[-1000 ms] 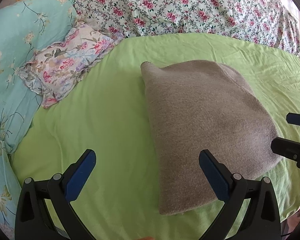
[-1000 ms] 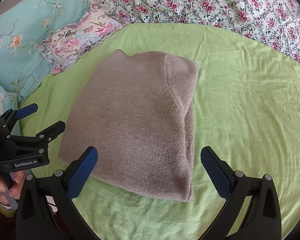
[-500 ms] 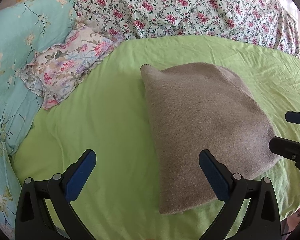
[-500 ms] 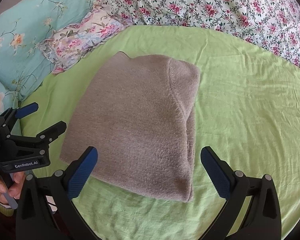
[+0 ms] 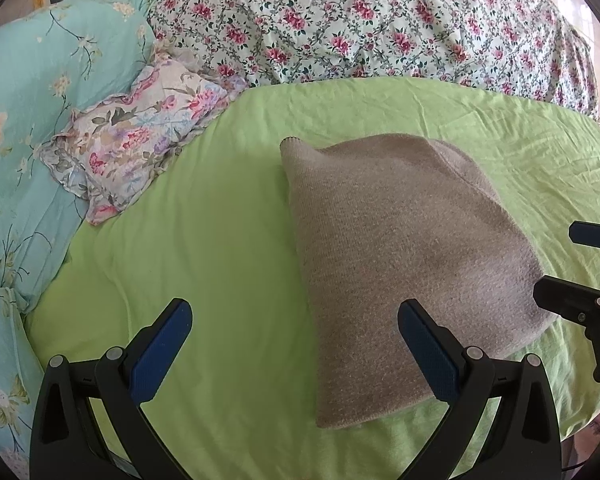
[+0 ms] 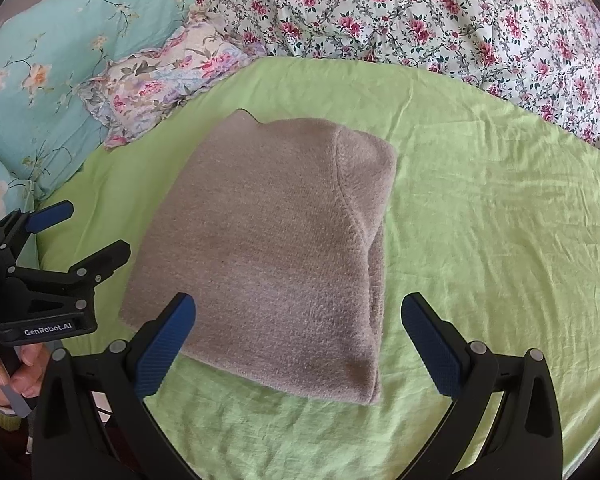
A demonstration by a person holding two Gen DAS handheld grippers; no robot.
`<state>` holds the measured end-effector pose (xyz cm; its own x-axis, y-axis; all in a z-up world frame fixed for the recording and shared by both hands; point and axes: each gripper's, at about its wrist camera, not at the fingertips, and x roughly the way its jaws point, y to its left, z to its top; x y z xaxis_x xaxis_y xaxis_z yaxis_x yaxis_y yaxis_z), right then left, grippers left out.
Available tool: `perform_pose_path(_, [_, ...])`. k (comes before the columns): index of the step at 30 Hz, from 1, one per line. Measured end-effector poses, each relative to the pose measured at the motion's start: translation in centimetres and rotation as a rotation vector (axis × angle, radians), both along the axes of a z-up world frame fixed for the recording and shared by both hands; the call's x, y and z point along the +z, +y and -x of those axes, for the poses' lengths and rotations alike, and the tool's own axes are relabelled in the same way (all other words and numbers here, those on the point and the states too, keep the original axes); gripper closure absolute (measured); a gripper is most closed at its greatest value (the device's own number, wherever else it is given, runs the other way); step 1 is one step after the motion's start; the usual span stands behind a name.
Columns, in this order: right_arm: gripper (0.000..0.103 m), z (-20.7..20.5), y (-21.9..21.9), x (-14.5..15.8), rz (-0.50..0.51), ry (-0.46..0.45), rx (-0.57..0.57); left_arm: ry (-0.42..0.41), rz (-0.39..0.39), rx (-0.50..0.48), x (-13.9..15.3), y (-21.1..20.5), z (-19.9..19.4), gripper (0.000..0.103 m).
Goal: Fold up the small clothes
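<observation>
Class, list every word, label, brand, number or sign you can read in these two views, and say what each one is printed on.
"GenRobot.AI": white lettering on the black body of the left gripper, seen at the left edge of the right wrist view.
No readable text appears on the folded grey-brown knitted garment, the light green bed sheet or the floral bedding.
The gold-framed pictures at the top of the left wrist view show no legible writing.

Both views have slid slightly: the folded grey garment (image 6: 268, 248) sits a little lower in frame, nothing else.
</observation>
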<state>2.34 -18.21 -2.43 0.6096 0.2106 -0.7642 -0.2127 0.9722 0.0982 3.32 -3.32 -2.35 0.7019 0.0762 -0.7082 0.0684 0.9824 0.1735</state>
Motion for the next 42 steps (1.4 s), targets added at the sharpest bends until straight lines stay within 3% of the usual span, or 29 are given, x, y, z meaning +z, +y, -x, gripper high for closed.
perform_pose_path(42, [0.0,-0.41,0.04,0.65,0.002,-0.007,0.001,-0.004,0.012,0.001,0.7,0.45,-0.72,0.0])
